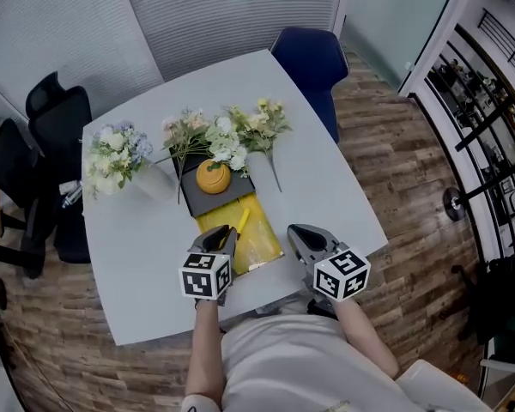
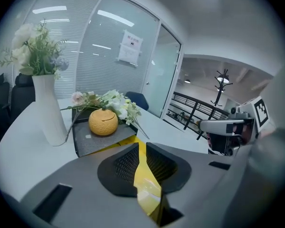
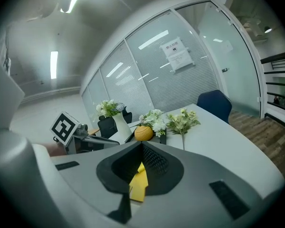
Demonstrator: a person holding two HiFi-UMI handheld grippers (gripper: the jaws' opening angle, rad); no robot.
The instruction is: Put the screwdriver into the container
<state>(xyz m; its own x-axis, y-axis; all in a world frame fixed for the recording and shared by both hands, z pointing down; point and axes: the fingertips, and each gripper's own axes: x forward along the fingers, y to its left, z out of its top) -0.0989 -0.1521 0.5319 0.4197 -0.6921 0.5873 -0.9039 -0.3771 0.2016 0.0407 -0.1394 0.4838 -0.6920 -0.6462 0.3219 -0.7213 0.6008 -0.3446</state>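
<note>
Both grippers are parked at the near edge of the table (image 1: 326, 178), right in front of the person. The left gripper (image 1: 228, 239) is all but closed, just a thin slit with yellow showing through, and I can't see anything pinched in it. The right gripper (image 1: 299, 234) has its pads together and nothing between them.

Just past the left tips is what I take for the screwdriver (image 1: 243, 221), a short yellow bar lying on the yellow tray (image 1: 262, 245). Its long axis runs away from the person and leans a bit to the right. It's almost dead ahead of the left gripper and off to the left of the right one, so the left is clearly nearer. I can't tell if the left tips touch it.

If that yellow tray is the container, it's pretty much in already. If not, my guess is the left does the pick.

Behind it are a grey tray (image 1: 232, 199) with 1 orange pot (image 1: 213, 177), loose flowers (image 1: 240, 140), a white vase (image 2: 47, 108) and a blue chair (image 1: 313, 58).
</note>
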